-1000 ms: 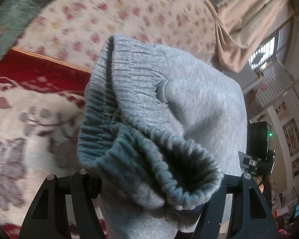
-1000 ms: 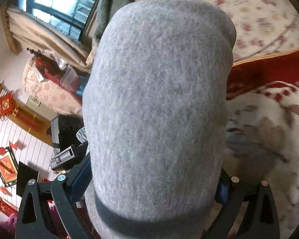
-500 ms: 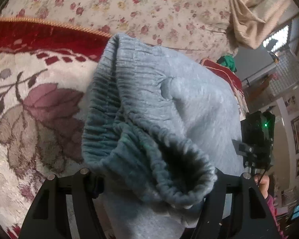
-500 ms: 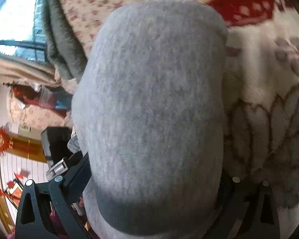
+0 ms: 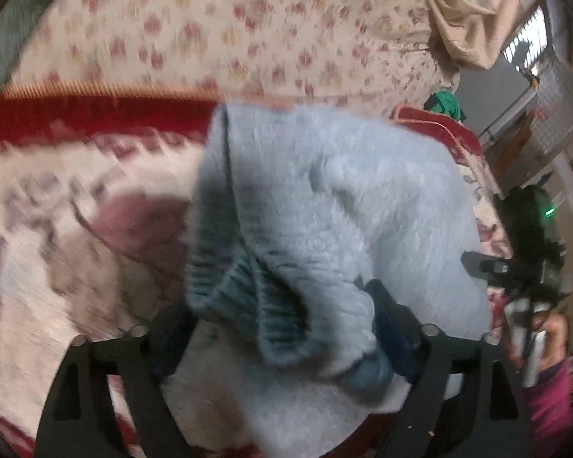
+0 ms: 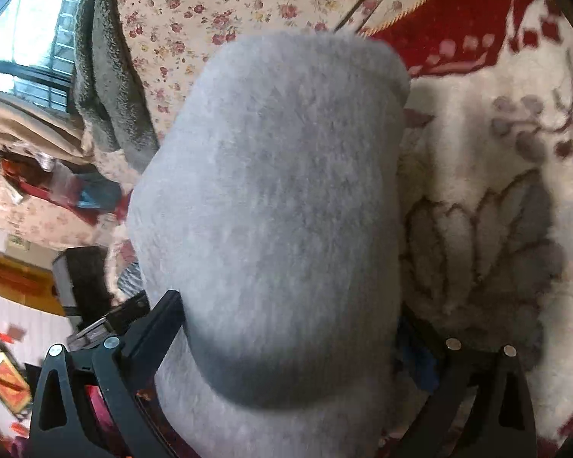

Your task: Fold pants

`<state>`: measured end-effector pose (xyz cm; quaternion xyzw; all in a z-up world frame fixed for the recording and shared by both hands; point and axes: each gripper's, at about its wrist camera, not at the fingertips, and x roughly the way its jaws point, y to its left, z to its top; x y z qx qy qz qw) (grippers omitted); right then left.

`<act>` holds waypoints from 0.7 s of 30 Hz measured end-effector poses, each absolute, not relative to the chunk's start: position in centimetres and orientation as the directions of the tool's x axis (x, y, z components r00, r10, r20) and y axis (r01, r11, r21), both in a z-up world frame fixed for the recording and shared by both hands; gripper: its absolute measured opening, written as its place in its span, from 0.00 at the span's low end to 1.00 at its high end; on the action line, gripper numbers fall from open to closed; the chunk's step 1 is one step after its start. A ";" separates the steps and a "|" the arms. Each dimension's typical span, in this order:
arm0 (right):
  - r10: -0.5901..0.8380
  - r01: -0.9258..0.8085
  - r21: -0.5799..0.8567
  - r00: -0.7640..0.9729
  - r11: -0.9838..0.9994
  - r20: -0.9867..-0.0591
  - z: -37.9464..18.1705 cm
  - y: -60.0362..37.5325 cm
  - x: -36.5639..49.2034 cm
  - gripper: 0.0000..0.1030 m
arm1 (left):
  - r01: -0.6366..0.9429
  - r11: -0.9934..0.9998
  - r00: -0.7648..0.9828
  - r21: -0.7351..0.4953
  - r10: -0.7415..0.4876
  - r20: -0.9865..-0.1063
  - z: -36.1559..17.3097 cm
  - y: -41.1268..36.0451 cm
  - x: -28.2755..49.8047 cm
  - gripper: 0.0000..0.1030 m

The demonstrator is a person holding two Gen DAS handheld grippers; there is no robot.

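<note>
A: Nearest to us, the left gripper (image 5: 282, 328) has its two fingers close together w/ the ribbed waistband (image 5: 248, 297) of the grey pants (image 5: 363, 206) bunched between them. So it is clamped on the cloth, not wide.

B: Same for the right gripper (image 6: 290, 339). The jaws are only as far apart as the thick cloth allows, and the pants (image 6: 279, 198) drape over the front of them. Which part of the pants it holds, we cannot tell; the fabric covers the fingertips.

A: Where are the pants then?

B: Lifted in the air betw. our two grippers, above the fluffy blanket (image 6: 489, 206) w/ the leaf pattern. They seem not to touch it yet, but the lower hanging part is hidden from us.

A: The left view is blurred, so we judge we are moving. For a good fold we should keep both grips at equal height, cloth tight betw. them, and lay it on the flat middle of the blanket, not on its red border (image 5: 95, 114).

B: Agreed. Farther back is the floral sheet (image 5: 217, 26), and a dark grey towel (image 6: 103, 87) hangs at its edge. We should not drag the pants there.
</note>
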<state>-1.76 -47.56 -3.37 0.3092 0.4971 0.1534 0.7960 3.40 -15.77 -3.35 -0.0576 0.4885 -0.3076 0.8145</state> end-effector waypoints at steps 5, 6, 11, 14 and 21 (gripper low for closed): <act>0.386 0.035 0.481 0.548 0.876 -0.742 1.1 -47.2 -3.3 1.00 | 0.477 0.835 0.459 -0.274 -0.503 -0.732 0.1 -15.9 1.9 0.89; 0.390 0.031 0.491 0.564 0.871 -0.728 1.7 -47.1 -3.7 1.00 | 0.477 0.837 0.468 -0.266 -0.499 -0.729 0.4 -15.9 1.7 0.90; 0.309 0.096 0.457 0.613 0.884 -0.727 3.2 -45.5 -4.7 1.00 | 0.476 0.848 0.507 -0.232 -0.480 -0.716 1.6 -17.0 0.5 0.90; 0.233 0.106 0.398 0.664 0.911 -0.711 3.9 -44.0 -5.6 1.00 | 0.450 0.863 0.534 -0.229 -0.466 -0.706 2.1 -17.5 0.0 0.90; 0.129 0.130 0.338 0.754 0.932 -0.644 4.6 -42.0 -7.9 1.00 | 0.419 0.887 0.596 -0.194 -0.430 -0.678 3.0 -18.9 -1.4 0.90</act>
